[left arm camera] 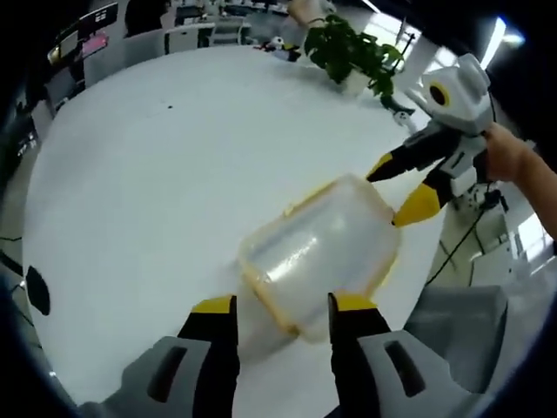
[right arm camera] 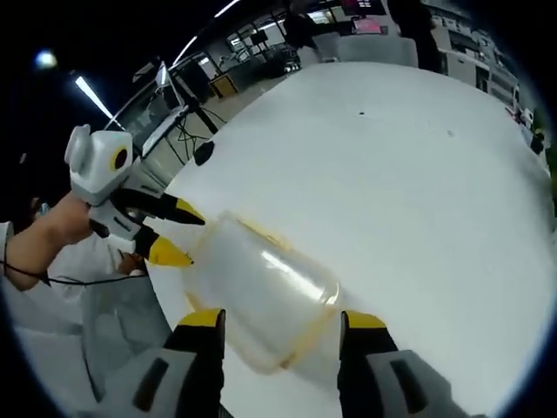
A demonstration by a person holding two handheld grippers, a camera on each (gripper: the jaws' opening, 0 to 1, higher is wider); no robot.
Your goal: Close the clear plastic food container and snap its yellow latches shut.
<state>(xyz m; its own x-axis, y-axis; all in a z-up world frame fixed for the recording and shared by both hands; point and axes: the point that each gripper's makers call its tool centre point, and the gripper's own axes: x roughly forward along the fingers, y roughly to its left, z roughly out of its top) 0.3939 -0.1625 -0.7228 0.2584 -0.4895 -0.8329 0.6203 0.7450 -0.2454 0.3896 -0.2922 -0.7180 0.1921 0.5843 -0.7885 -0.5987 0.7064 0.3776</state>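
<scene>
A clear plastic food container (left arm camera: pixel 318 252) with a yellow rim and latches lies on the white table (left arm camera: pixel 157 192), its lid seeming to rest on it. In the left gripper view my left gripper (left arm camera: pixel 283 305) stands open at the container's near end, jaws spread just before it. My right gripper (left arm camera: pixel 398 186) comes in from the right, open, its yellow tips at the far end, held by a hand (left arm camera: pixel 513 157). In the right gripper view the container (right arm camera: pixel 261 292) lies ahead of my open right gripper (right arm camera: pixel 284 320), and the left gripper (right arm camera: pixel 180 233) sits open at the opposite end.
A potted green plant (left arm camera: pixel 352 52) stands at the table's far edge. The table's edge runs close to the container, with a grey chair (left arm camera: pixel 461 322) and cables beyond it. Office desks and monitors fill the background.
</scene>
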